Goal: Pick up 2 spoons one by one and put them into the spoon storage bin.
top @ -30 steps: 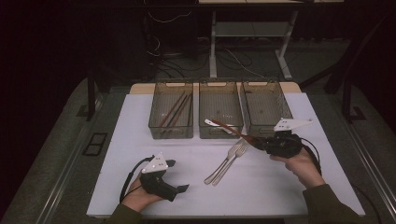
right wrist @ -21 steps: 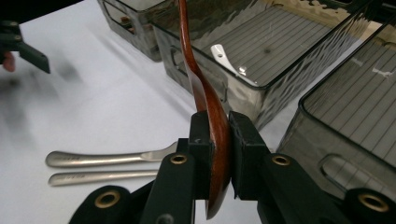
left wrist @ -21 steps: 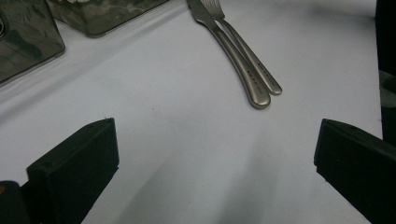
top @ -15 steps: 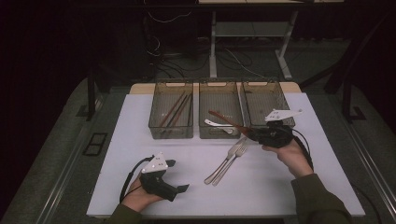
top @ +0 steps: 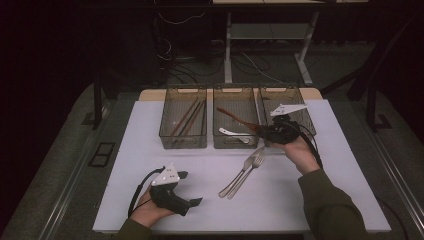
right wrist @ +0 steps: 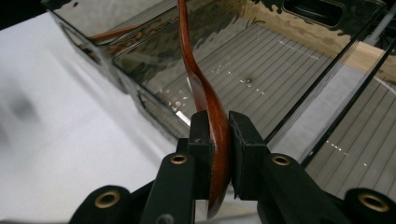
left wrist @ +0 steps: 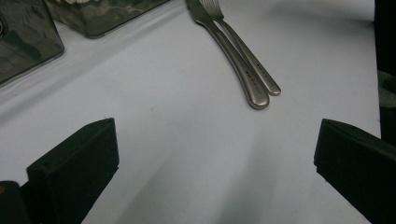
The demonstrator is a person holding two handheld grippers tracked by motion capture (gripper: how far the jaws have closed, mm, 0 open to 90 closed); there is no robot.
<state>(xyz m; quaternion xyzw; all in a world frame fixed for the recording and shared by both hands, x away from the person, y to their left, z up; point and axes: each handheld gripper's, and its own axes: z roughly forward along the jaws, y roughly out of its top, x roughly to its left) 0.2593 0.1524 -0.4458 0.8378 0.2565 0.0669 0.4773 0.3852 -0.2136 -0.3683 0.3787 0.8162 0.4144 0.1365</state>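
Claw (right wrist: 215, 140) pads clamp wooden spoon (right wrist: 205, 98), seen close-up.

Colours and patterns noted, table scene.

A white table (top: 150, 150) top is seen against a dark surround. Three smoky grey see-through trays (top: 183, 142) with ribbed floors are recorded; brown sticks (top: 187, 117) in the left one, a pale white utensil (top: 234, 134) in the middle one. A glossy reddish-brown wooden spoon (right wrist: 205, 98) is pinched in the black right tongs (right wrist: 218, 140), which carry brass-coloured rivets. Two silver-grey forks (left wrist: 243, 65) with faint engraved lettering are noted. The left tongs (top: 187, 189) are black with a light grey plate. Olive-green sleeves (top: 335, 205) are seen.
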